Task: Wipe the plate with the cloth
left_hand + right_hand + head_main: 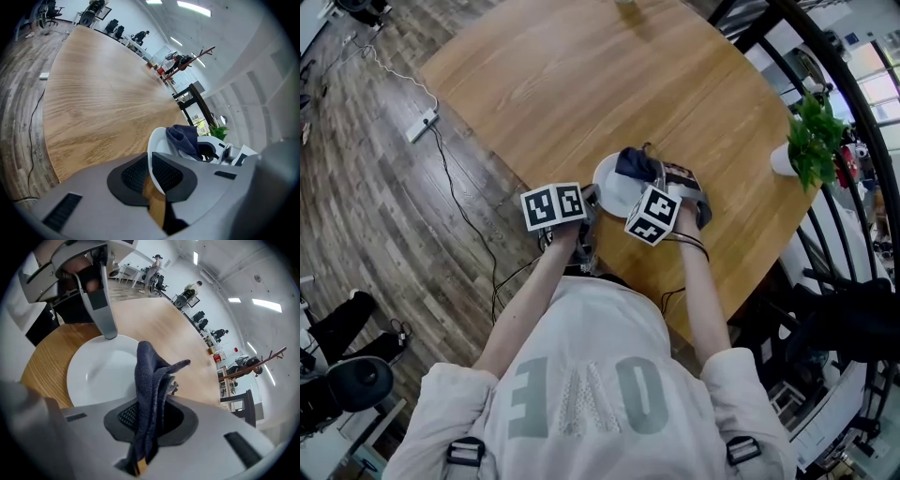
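While the left gripper [150, 165] clamps the white plate [158, 142] by its rim, mid-frame near the edge of the table [581, 84], the right gripper [150, 416] pinches the dark blue cloth [149, 373] at the plate's upper right

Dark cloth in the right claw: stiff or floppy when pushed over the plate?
Likely floppy: the cloth sits in loose folds in the right claw. Probably light, bunching rather than sliding flat. The plate looks glossy, so it may skid, though the left claw grips its rim.
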